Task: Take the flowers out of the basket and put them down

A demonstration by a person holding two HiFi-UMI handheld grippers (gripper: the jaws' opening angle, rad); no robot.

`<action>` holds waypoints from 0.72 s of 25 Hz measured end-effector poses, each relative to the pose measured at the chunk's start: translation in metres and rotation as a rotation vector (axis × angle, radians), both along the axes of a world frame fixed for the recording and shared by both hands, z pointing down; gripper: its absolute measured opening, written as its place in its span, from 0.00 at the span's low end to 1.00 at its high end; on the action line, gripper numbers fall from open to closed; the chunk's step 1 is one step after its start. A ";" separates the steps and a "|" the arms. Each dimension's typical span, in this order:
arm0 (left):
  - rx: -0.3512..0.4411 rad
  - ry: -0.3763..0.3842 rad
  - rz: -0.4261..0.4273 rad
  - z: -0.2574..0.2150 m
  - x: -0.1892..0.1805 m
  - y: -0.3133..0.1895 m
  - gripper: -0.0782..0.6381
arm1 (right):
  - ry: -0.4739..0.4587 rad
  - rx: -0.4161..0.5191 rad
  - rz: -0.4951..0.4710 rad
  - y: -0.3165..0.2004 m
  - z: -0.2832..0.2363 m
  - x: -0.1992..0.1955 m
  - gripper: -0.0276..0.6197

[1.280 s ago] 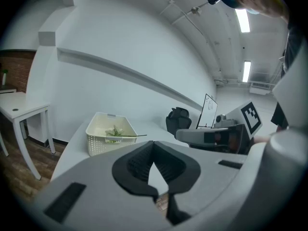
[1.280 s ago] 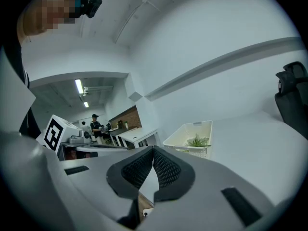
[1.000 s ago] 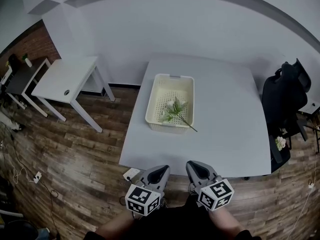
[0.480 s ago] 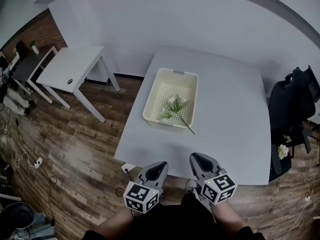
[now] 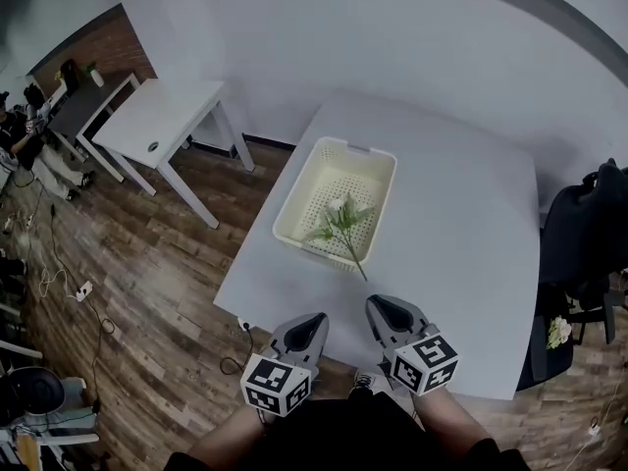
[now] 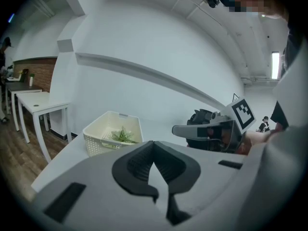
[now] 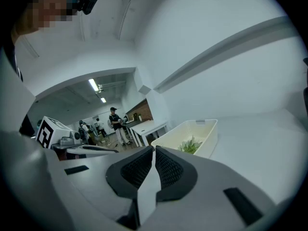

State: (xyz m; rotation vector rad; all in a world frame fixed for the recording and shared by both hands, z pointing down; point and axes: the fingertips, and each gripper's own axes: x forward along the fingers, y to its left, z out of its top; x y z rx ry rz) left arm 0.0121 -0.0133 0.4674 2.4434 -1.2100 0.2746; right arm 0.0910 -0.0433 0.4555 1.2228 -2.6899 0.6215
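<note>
I hold my 2 grippers low at the near edge of the white rectangular table (image 5: 461, 224). The left gripper (image 5: 310, 324) has its jaws pressed together, empty, and so does the right gripper (image 5: 381, 310). The white-and-green flower sprig (image 5: 340, 216) lies in the cream perforated plastic basket (image 5: 297, 192), its stem poking over the near rim.
</note>
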 end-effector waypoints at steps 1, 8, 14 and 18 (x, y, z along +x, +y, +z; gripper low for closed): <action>-0.002 -0.002 -0.014 0.001 0.004 -0.002 0.12 | -0.002 -0.003 -0.017 -0.002 0.002 0.002 0.08; -0.021 -0.019 -0.100 0.005 0.028 -0.010 0.12 | -0.029 -0.017 -0.121 -0.015 0.006 0.016 0.08; -0.025 -0.044 -0.116 0.004 0.044 -0.008 0.12 | -0.048 -0.016 -0.152 -0.021 0.005 0.026 0.08; -0.016 -0.055 -0.113 0.000 0.043 -0.012 0.12 | -0.050 -0.018 -0.145 -0.025 0.004 0.027 0.08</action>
